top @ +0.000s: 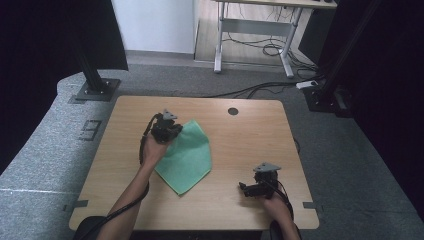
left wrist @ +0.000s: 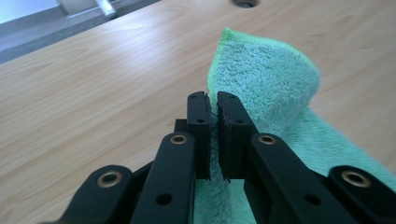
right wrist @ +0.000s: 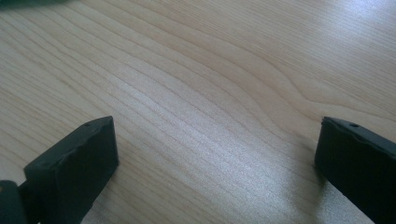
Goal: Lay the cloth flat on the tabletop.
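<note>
Bench (top: 240,145): light wood grain, rounded corners, standing on grey carpet. A round dark cable hole (top: 233,111) sits near its far edge, about mid-width.

Green cloth (top: 187,157): fluffy microfibre, lying left of the bench's centre. Most of it is flat on the wood, with one corner pointing toward your near side. Its far-left corner is lifted off the surface and folds over in a soft hump, as the left gripper view shows (left wrist: 266,79).

Your left gripper (top: 169,131): over the far-left corner of the cloth, with your left hand (top: 154,149) behind it and its cable trailing back along your forearm. In the left gripper view its fingers (left wrist: 231,135) are pressed nearly together, pinching the edge of the cloth in the thin slit between them; the raised green corner stands up just beyond the tips.

Your right gripper (top: 248,189): near-right part of the bench, well apart from the cloth, tips pointing left toward the bench's middle. Your right hand (top: 276,204) comes in from the near edge. In the right gripper view its fingers (right wrist: 79,158) are spread wide, one at each lower corner of the frame, with bare wood between them and no contact with the cloth.

Grey three-cornered plates top both grippers in the high view.
</note>
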A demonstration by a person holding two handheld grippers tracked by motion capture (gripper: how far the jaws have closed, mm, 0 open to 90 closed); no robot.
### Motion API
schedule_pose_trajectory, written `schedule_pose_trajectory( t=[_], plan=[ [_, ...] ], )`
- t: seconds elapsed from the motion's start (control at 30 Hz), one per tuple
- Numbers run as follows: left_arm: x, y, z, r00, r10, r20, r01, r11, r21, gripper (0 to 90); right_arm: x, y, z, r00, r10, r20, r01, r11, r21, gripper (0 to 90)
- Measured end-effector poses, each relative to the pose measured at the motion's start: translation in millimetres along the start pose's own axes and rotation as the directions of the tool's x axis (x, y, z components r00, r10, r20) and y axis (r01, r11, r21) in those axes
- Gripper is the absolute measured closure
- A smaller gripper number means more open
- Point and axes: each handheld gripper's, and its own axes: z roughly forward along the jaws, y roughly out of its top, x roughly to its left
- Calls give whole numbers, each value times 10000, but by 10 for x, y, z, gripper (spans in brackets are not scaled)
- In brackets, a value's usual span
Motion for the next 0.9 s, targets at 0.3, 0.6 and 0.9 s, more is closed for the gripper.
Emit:
schedule_pose_trajectory(
  t=[0.3,0.6,0.9],
  plan=[
    [255,-151,29,9927,-395,-1137,402,9992,42,514,1,0,1,10000,9,3,-9,10000,-9,0],
    [129,-363,94,9977,402,-548,-367,9973,632,208,2,0,-1,10000,25,-4,-25,10000,8,0],
    [343,-860,211,9957,-754,-544,819,9880,1307,171,2,1,-1,10000,37,-5,-37,10000,15,0]
  ],
)
